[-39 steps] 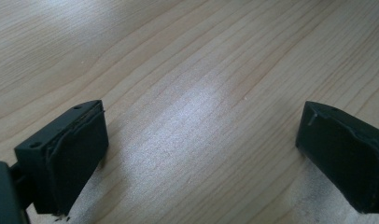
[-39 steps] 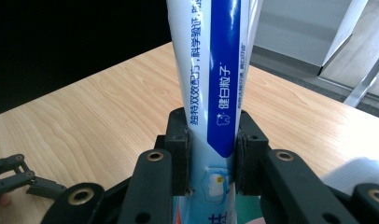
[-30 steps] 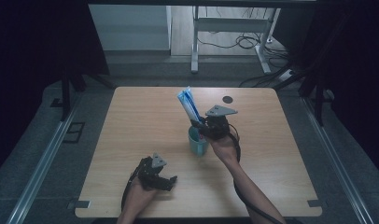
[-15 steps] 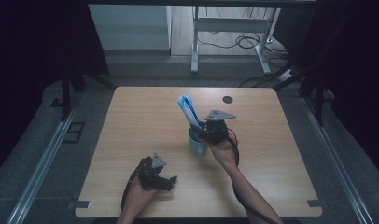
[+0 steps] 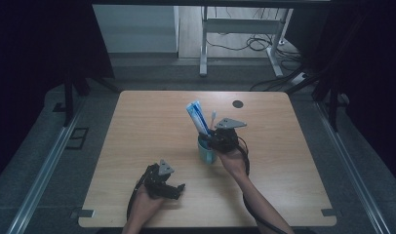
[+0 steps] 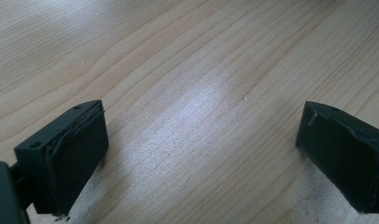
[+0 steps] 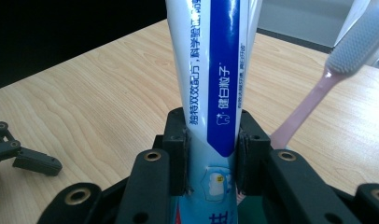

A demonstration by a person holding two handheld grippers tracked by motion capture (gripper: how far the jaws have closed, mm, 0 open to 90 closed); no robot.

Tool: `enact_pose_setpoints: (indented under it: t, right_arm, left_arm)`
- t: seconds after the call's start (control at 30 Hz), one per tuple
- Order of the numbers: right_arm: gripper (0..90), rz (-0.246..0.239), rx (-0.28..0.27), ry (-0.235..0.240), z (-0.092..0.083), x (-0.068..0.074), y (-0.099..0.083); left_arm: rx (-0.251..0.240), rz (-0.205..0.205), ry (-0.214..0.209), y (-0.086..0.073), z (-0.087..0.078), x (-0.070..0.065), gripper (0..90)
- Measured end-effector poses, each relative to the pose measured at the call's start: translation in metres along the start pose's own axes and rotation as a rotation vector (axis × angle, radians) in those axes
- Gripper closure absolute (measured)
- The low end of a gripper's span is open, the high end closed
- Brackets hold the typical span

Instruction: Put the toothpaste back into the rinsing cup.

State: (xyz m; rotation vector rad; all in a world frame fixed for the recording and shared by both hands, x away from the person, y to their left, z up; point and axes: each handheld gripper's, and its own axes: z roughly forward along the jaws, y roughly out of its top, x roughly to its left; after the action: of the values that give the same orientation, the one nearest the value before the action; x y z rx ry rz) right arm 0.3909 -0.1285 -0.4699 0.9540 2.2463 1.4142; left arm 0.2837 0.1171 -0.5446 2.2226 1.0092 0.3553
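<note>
Right, I have the right tongs [image 7: 211, 158] clamped on the toothpaste tube [image 7: 211, 70]; in the right gripper view both pads sit flat against its sides, low on the body, with the blue stripe and print running up between them; so those tongs stand narrow, holding the tube. From the high view the tube [image 5: 197, 116] stands tilted in the teal cup [image 5: 205, 152] near the middle of the surface [image 5: 137, 126], its broad end up and leaning away to the left; the right tongs [image 5: 216, 137] sit just above the cup's rim. A toothbrush [image 7: 346, 56] with a pink handle and pale bristles stands in the same cup, just beside the tube on its right; the two look close but I cannot tell whether they touch lower down.

My left tongs [image 5: 172, 189] rest near the front edge of the surface, well apart from the cup; in the left gripper view the jaws stand wide with bare wood between them, holding nothing.

As I read it, this is the grip stage, tube either about to leave the cup or just seated in it; I cannot say which. If it is coming out, the next move wants a straight pull along the tube's lean, slow enough that the cup does not tip and the toothbrush is not dragged; the free left tongs could steady the cup.
</note>
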Motion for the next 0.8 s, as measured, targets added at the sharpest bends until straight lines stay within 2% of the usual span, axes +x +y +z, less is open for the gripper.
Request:
enact_pose_setpoints:
  t: [0.3,0.5,0.8]
  right_arm:
    - [68.3,0.019,0.006,0.013,-0.003,-0.002,-0.004]
    - [67.2,-0.001,0.036,0.012,-0.005,-0.001,-0.008]
    - [65.7,0.017,0.057,0.022,-0.006,-0.004,-0.016]
  left_arm:
    - [0.0,0.0,0.0,0.0,0.0,0.0,2.5]
    - [0.0,0.0,0.0,0.0,0.0,0.0,2.5]
    - [0.001,0.0,0.001,0.0,0.0,0.0,2.5]
